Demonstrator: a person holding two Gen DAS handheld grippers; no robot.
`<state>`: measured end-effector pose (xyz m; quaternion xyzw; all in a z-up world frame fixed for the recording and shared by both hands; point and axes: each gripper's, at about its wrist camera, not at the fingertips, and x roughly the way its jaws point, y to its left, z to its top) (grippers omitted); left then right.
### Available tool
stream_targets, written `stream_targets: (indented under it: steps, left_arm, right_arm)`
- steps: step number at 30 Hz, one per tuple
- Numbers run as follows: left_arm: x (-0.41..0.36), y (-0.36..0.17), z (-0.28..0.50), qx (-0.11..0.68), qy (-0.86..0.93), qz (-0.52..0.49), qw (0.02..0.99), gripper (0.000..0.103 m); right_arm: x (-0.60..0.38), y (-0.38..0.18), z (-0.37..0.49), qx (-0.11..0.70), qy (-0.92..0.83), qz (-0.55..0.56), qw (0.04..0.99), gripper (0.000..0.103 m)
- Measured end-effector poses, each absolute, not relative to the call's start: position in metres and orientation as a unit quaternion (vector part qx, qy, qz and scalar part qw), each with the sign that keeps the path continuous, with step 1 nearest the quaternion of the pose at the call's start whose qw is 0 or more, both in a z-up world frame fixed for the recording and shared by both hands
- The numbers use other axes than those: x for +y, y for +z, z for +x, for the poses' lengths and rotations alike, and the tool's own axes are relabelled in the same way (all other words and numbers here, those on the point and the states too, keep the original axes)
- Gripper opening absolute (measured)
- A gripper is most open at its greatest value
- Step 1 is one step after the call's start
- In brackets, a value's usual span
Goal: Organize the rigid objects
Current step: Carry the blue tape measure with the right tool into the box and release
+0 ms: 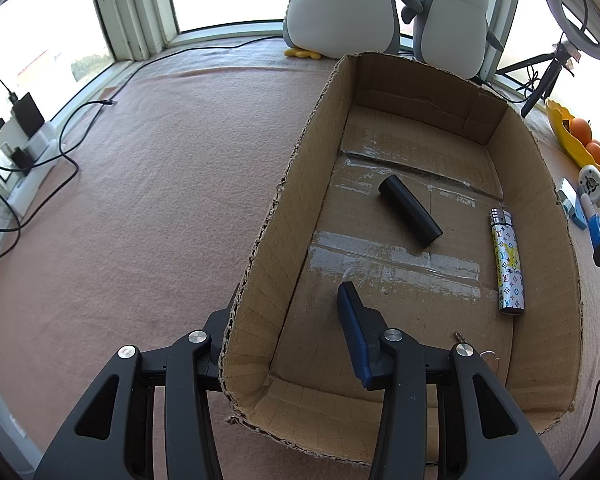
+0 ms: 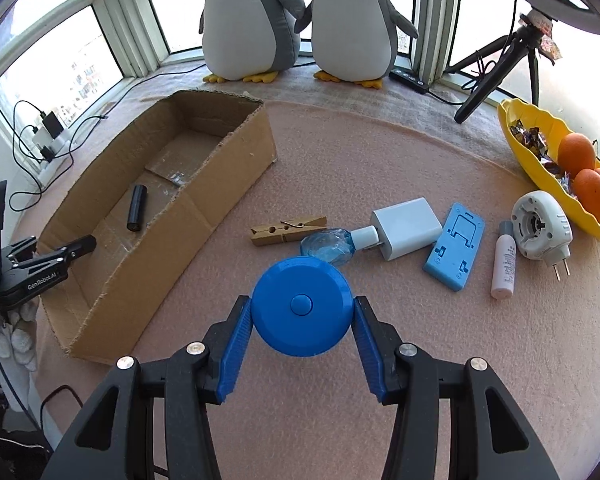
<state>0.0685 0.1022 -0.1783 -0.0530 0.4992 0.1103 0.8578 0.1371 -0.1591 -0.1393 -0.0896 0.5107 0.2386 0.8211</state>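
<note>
My right gripper [image 2: 302, 308] is shut on a round blue disc with a centre button [image 2: 302, 306], its blue pads pressing both sides, above the pink cloth. My left gripper [image 1: 284, 320] is open and straddles the near left wall of the cardboard box [image 1: 260, 240]; one blue finger [image 1: 354, 332] is inside, the other is hidden outside the wall. In the box lie a black cylinder [image 1: 410, 211] and a patterned lighter [image 1: 507, 262]. The box [image 2: 220, 176], the cylinder [image 2: 137, 208] and the left gripper [image 2: 56, 258] also show in the right wrist view.
On the cloth lie a wooden clothespin [image 2: 288, 230], a clear blue item [image 2: 328, 246], a white charger [image 2: 406, 228], a light blue stand [image 2: 456, 246], a white tube [image 2: 505, 266] and a round white plug [image 2: 540, 226]. A yellow fruit bowl [image 2: 540, 168] sits right; two plush penguins [image 2: 292, 20] behind.
</note>
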Motion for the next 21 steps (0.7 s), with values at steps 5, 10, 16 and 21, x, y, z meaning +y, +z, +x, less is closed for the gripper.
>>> stream_targets:
  steps: [5, 10, 16, 21]
  left_arm:
    - [0.101, -0.178, 0.069, 0.499, 0.111, -0.055, 0.858, 0.043]
    - [0.100, -0.179, 0.069, 0.498, 0.110, -0.056, 0.858, 0.043]
    - [0.100, -0.179, 0.069, 0.497, 0.110, -0.056, 0.859, 0.043]
    - [0.100, -0.179, 0.069, 0.497, 0.109, -0.058, 0.859, 0.043]
  right_arm:
    - [-0.131, -0.118, 0.128, 0.492, 0.273, -0.091, 0.822, 0.046]
    - [-0.101, -0.108, 0.120, 0.479, 0.302, -0.101, 0.818, 0.046]
    - [-0.072, -0.111, 0.117, 0.477, 0.326, -0.107, 0.809, 0.046]
    - [-0.050, -0.119, 0.112, 0.478, 0.337, -0.116, 0.803, 0.046]
